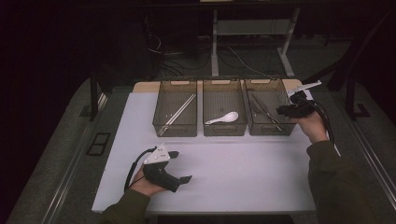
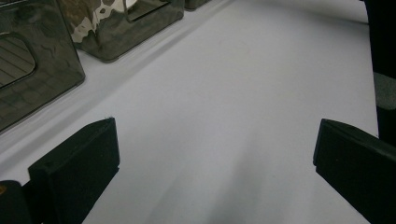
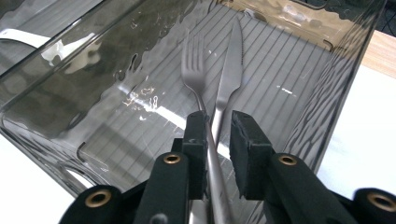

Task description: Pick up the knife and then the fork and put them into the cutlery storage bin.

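- right claw [image 3: 217,135] reaches over the near end of the right-hand bin [image 1: 270,128], hand extended forward, jaws narrowly parted around the fork [image 3: 198,79] handle; contact cannot be told.
- fork lies in that bin beside the knife [image 3: 229,79], long axis along the bin, tines away from the claw.
- left claw [image 1: 180,166] rests low on the tabletop [image 1: 243,163], jaws wide, nothing between them.
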`<state>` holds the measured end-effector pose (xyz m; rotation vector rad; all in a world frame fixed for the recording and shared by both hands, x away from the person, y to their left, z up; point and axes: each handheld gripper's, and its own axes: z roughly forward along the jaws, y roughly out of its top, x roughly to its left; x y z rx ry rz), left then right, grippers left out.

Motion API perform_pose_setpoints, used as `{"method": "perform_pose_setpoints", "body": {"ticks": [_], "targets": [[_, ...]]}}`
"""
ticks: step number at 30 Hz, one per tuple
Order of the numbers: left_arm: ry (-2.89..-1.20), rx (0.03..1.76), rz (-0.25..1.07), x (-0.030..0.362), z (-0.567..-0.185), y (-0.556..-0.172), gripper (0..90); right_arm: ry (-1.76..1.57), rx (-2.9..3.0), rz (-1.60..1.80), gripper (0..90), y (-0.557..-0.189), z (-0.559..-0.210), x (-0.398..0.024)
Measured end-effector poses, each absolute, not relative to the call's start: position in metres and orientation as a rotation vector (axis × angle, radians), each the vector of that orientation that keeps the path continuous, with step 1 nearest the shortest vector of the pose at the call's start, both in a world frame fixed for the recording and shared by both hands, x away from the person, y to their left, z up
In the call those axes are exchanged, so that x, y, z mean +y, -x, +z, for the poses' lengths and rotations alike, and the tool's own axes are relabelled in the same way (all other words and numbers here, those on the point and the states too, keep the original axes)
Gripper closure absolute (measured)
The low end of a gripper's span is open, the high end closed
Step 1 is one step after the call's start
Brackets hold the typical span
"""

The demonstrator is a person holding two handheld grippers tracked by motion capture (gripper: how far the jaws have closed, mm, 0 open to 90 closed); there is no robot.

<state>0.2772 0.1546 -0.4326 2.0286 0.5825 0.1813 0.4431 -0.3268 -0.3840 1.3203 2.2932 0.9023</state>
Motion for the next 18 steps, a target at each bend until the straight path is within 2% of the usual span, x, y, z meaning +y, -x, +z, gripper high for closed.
{"method": "perform_pose_setpoints", "body": {"ticks": [5,13,18], "targets": [[-2.029,0.583,0.182,0.155,-0.433,-0.277,0.0,-1.345,2.285,0.962,65.9,-0.442,-0.382,-0.329],[-2.032,0.582,0.182,0.155,-0.432,-0.277,0.0,-1.374,2.249,1.082,46.0,-0.435,-0.373,-0.329],[-2.029,0.579,0.183,0.155,-0.432,-0.277,0.0,-1.35,2.225,1.119,39.4,-0.428,-0.368,-0.328]]}}
